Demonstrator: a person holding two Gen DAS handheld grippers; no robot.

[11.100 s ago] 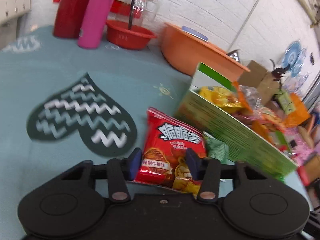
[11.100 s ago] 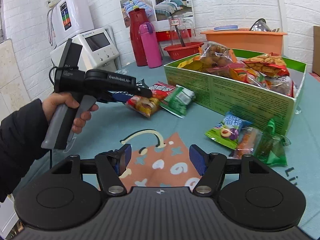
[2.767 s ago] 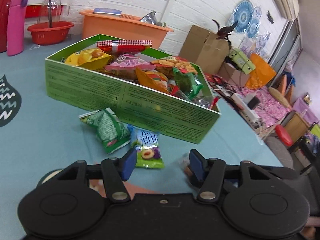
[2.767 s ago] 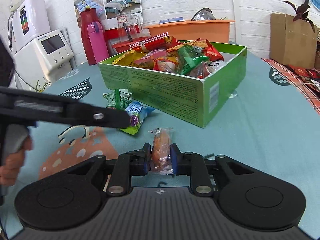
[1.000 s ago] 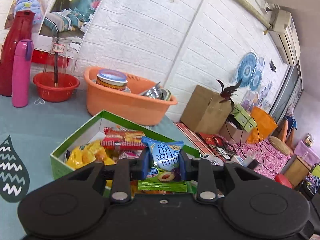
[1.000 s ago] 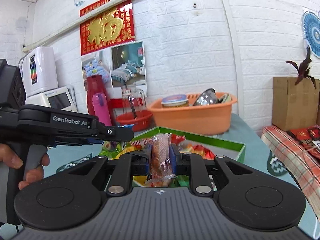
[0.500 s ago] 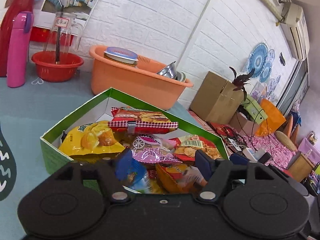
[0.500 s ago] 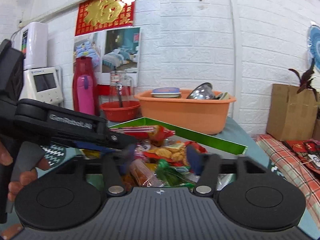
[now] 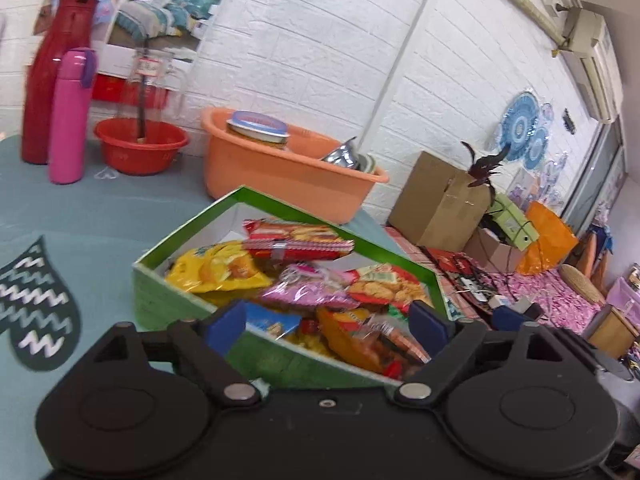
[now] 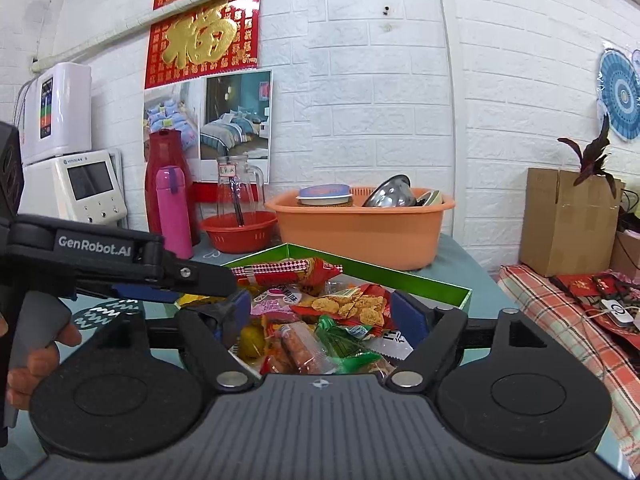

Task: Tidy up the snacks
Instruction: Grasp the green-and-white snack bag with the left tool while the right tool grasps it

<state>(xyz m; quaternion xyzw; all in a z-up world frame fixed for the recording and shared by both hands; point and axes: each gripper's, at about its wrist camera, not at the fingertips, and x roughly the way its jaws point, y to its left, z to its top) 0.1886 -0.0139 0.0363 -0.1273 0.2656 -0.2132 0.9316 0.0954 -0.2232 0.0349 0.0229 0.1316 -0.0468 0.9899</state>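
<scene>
- The left gripper (image 9: 326, 322) hung over the near edge of the green box (image 9: 168, 300), its blue pads spread wide with nothing between them; its jaws had just been opening.
- A blue packet (image 9: 270, 322) lay just inside the box wall, below the left pad, among the other snacks.
- The right gripper (image 10: 320, 314) also stood wide and empty above the box (image 10: 432, 280); its jaws had just been opening too.
- A clear-wrapped sausage stick (image 10: 300, 346) rested on top of the pile beneath it, beside a green packet (image 10: 344, 344).
- The box looked well filled: a yellow bag (image 9: 216, 268), a long red pack (image 9: 296, 242) and a pink bag (image 9: 308, 290) crowded it in loose layers.
- Seen from the right wrist, the left gripper (image 10: 192, 280) reached in from the left, held by a hand (image 10: 32, 360) on its grip.
- The step in hand appeared to be the drop: both snacks were let go into the box.
- Next, both grippers would probably need to lift clear of the rim without snagging a wrapper, then turn back toward the table (image 9: 100, 208) to look for any loose snack.
- Whether any snack remained outside could not be told; neither view showed the table in front of the box.
</scene>
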